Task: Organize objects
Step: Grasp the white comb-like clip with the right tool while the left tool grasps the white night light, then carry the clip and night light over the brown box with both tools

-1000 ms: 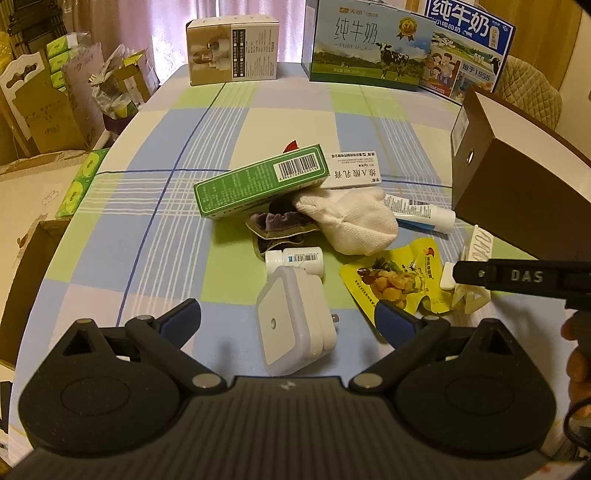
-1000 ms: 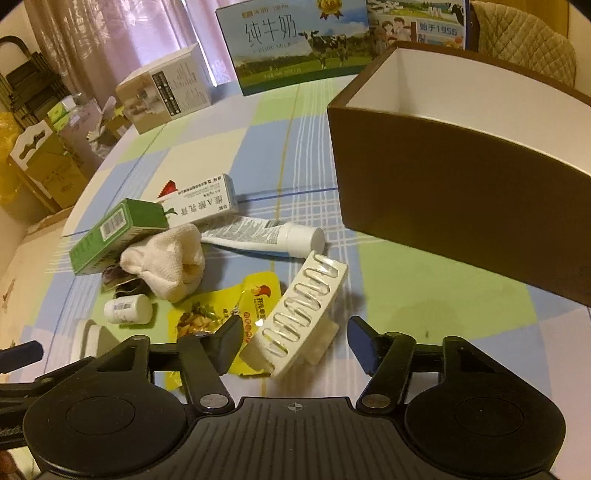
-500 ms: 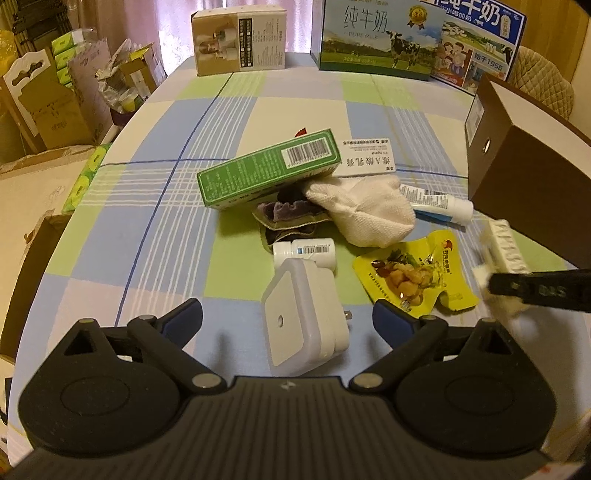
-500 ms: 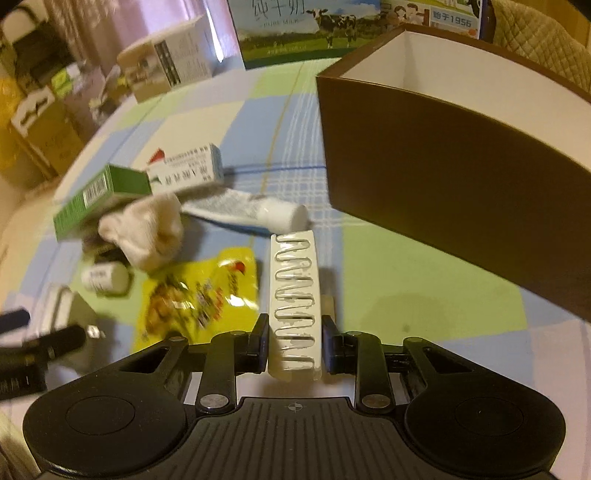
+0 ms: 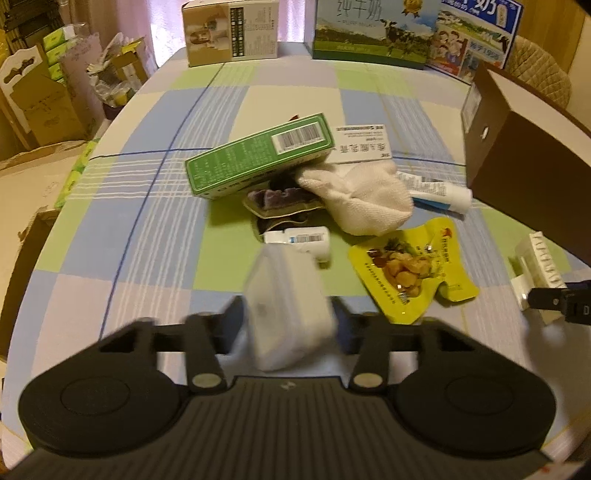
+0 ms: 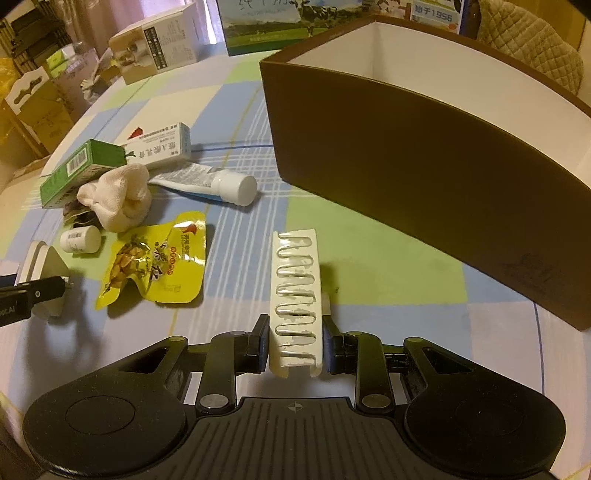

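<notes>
right wrist | right tool (image 6: 295, 349) pinching white slotted holder (image 6: 296, 295) | left tool (image 5: 288, 323) pinching blurred white plug block (image 5: 286, 306)

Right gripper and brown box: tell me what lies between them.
Only bare checked tablecloth, in the right wrist view. The right gripper is shut on the white ridged piece; the brown box stands apart.

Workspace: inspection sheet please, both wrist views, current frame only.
Surface: checked tablecloth, blue, green and cream.
Job's things: brown box, open top, white inside; white plug adapter; white ridged holder; green carton; white sock; tube; yellow snack pouch; small white bottle.
Clutter: milk cartons, beige carton at far edge.
Grippers: left gripper shut on plug adapter; right gripper shut on ridged holder.
Cables: nothing seen.
Surroundings: cardboard boxes, quilted chair.
</notes>
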A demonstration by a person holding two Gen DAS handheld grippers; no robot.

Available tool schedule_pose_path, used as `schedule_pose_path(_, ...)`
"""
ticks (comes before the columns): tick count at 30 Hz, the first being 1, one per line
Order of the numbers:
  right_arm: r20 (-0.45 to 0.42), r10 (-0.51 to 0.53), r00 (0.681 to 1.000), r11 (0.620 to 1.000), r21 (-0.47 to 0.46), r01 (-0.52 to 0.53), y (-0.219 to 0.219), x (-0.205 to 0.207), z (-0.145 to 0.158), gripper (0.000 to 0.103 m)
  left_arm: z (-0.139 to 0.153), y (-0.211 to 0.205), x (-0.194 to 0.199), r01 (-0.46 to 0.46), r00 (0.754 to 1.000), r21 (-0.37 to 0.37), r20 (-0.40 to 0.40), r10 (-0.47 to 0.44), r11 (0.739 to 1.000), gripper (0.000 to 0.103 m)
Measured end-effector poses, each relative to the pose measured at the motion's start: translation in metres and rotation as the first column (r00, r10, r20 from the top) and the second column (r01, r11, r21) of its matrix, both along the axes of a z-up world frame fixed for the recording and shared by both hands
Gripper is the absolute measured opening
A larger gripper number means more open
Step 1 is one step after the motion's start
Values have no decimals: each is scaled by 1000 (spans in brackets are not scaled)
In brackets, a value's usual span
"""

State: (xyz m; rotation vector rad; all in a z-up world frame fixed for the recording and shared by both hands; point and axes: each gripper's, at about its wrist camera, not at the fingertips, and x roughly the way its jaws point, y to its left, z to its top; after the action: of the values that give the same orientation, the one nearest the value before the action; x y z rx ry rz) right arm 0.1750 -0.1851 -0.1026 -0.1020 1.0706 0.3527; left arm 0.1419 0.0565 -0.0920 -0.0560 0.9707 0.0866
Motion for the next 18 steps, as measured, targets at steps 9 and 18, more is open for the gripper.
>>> schedule_pose_path(9,41,-24,999,999,31,23,-4,2,5,30,3,-8,-3,45,998,35,31,-46,998,32)
schedule_pose_path(18,72,-8,997,1000,7,7,2,5,-2,25,9,-24,-11,130,988,89,74,-137,988,32)
